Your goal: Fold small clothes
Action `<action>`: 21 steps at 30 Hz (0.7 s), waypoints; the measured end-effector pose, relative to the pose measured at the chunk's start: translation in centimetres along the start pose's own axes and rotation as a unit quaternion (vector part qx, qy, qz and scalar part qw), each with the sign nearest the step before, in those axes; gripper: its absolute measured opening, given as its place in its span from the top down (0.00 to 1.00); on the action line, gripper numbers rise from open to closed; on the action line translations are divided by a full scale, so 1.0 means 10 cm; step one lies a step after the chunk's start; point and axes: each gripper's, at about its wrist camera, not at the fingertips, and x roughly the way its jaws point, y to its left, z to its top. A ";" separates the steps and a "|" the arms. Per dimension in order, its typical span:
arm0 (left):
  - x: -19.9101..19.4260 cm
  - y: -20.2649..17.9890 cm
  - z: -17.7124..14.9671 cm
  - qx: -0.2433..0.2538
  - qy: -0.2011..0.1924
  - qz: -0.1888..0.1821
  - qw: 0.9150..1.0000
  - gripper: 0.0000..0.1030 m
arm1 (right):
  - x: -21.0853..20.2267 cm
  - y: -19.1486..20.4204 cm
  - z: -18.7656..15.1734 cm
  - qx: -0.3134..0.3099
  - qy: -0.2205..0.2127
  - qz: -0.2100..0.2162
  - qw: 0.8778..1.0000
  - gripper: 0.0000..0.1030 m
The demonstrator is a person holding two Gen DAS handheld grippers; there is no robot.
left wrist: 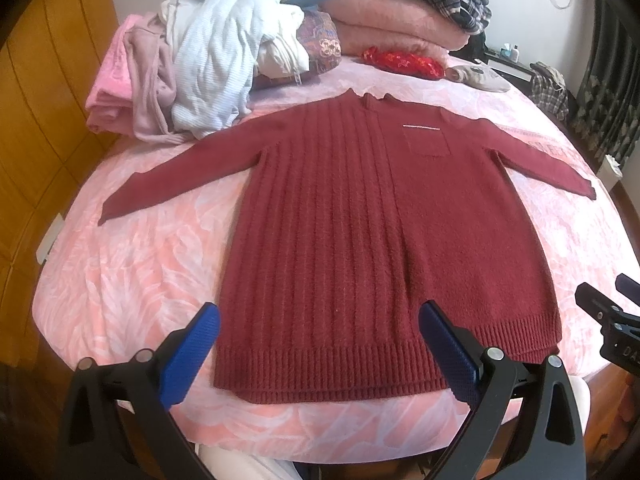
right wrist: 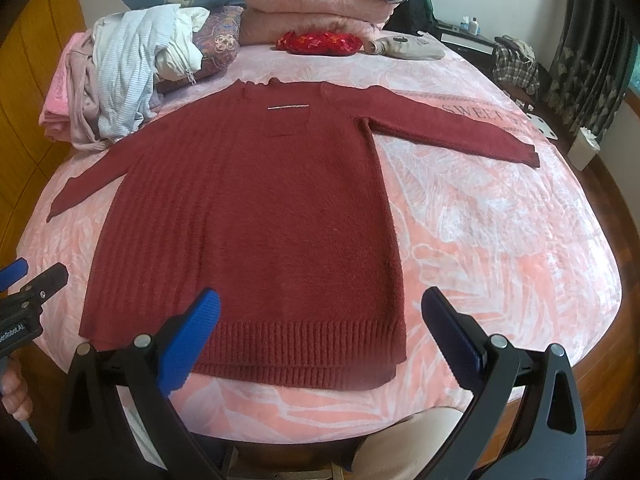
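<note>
While one dark red sweater [left wrist: 384,232] lies flat, sleeves spread, on the pink bedspread [left wrist: 132,272], we hold two grippers, left [left wrist: 320,356] and right [right wrist: 320,348], spread wide and empty above its hem.

"SWEET" on pink bedspread [right wrist: 472,110] (rest unclear), "enRobot.AI" on left gripper [right wrist: 16,276]

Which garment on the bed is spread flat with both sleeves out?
The dark red knit sweater, lying flat mid-bed with both sleeves extended. The other clothes sit crumpled in a white and pink pile at the far left, or folded in the pink stack behind.
</note>
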 end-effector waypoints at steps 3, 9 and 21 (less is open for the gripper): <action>0.08 -0.06 0.08 0.003 0.005 -0.001 1.000 0.04 | 0.07 -0.13 0.06 0.006 0.002 0.006 1.000 0.03; 0.37 -0.40 0.47 0.019 0.013 -0.007 1.000 0.04 | 0.35 -0.90 0.51 0.040 0.016 -0.010 0.999 0.03; 1.36 -1.73 1.76 0.016 -0.006 -0.035 0.999 0.04 | 1.55 -3.42 1.76 0.133 0.071 -0.041 0.988 0.03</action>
